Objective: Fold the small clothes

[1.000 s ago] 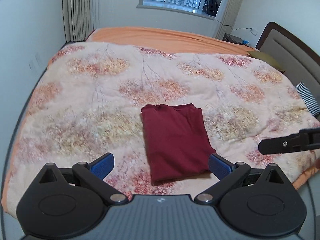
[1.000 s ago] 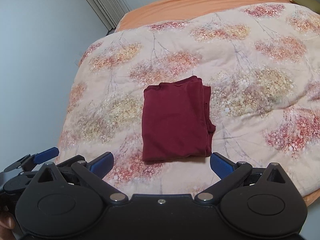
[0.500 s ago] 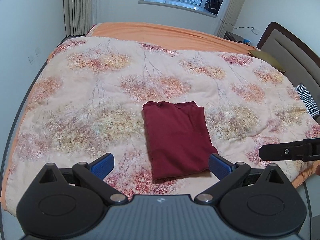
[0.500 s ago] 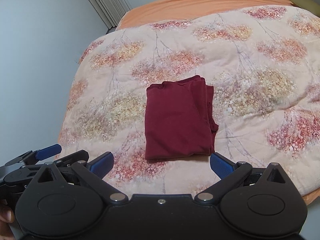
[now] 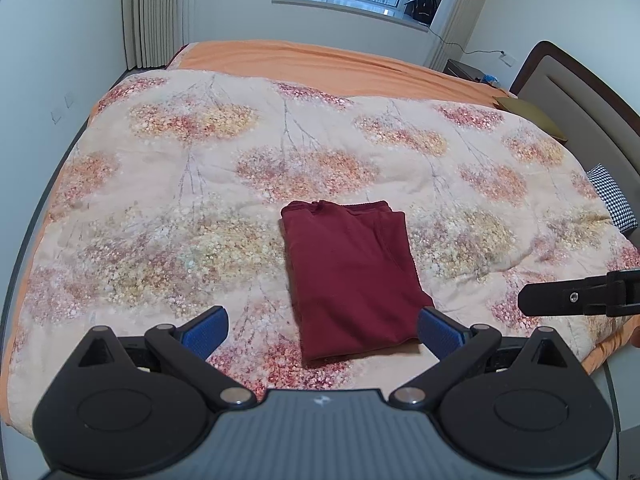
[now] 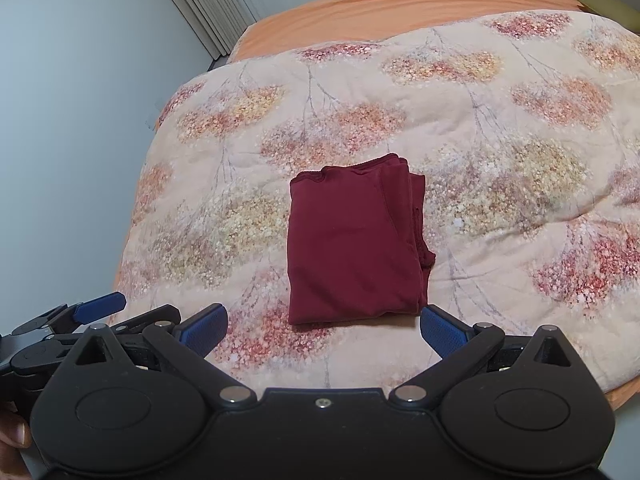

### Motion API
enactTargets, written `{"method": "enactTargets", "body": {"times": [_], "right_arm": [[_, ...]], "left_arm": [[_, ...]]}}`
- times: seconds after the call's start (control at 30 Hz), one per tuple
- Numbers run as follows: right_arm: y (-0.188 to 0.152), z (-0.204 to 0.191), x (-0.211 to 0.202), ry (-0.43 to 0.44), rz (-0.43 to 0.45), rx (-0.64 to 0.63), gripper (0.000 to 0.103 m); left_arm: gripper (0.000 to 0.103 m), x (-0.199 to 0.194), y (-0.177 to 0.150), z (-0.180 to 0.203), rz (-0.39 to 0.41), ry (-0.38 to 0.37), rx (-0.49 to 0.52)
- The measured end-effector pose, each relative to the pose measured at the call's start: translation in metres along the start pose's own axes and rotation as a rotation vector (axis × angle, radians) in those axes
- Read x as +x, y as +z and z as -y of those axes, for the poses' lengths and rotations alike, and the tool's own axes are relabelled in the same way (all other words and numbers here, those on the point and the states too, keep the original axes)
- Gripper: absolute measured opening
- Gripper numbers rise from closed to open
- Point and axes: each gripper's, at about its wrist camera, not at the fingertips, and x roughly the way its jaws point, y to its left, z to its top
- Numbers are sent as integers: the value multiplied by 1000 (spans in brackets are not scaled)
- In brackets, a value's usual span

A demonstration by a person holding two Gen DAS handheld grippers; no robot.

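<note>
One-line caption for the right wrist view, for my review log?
Right gripper open above a folded maroon garment lying on the floral quilt; left gripper alongside.

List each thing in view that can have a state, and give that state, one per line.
left gripper: open, holding nothing, clear of the cloth.
right gripper: open, holding nothing.
maroon garment: folded into a compact rectangle, lying flat on the quilt, layered edges showing on its right side.
floral quilt: spread over the bed, slightly rumpled.
orange sheet: uncovered along the far side.
curtain: drawn aside, bunched in the corner.
</note>
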Motion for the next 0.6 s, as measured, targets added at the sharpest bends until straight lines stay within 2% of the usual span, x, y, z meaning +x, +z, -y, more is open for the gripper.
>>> {"method": "enactTargets", "body": {"times": [0.6], "right_arm": [[3, 0, 0, 4, 4, 9, 102]], "left_arm": [[103, 8, 2, -1, -20, -6, 5]]}}
